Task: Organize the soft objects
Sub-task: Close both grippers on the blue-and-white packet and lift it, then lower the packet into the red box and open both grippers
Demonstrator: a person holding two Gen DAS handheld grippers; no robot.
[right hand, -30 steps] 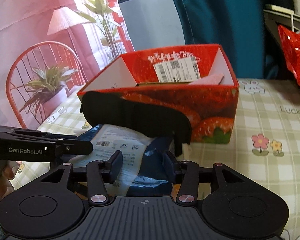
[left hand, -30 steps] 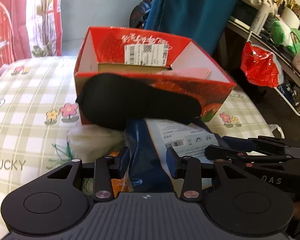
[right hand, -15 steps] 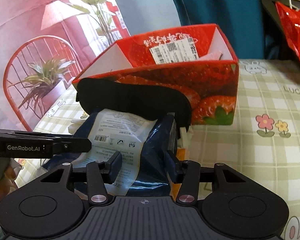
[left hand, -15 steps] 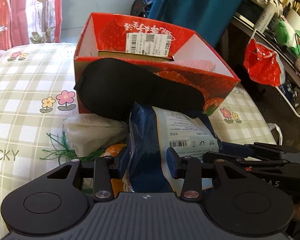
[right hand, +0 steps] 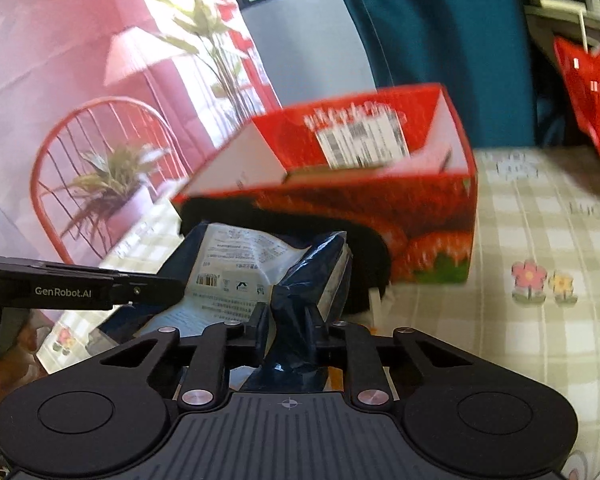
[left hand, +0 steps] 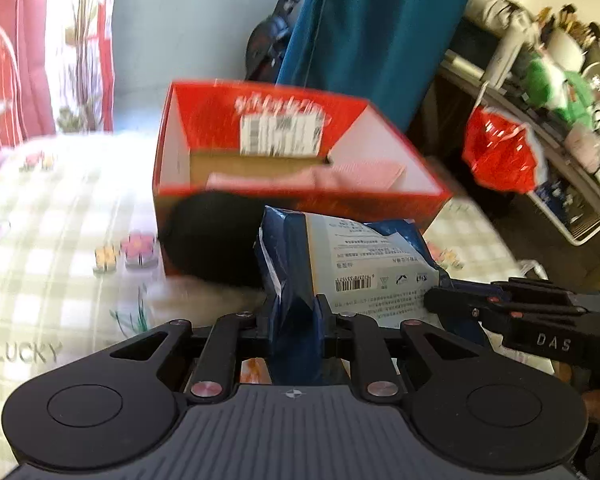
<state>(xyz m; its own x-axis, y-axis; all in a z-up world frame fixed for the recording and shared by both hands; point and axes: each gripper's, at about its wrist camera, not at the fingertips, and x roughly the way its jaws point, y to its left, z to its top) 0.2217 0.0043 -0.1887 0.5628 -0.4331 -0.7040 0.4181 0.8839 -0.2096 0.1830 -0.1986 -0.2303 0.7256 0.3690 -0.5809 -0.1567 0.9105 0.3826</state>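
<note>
Now your left gripper [left hand: 294,314] and right gripper [right hand: 288,318] have both closed their fingers on the blue packet [left hand: 360,264], which half a second ago sat loosely between open fingers; it is raised near the front of the red strawberry box [left hand: 300,196], in front of the black eye mask [left hand: 212,240]. With both pinches apparently secure, you can likely carry it over the rim into the box.
</note>
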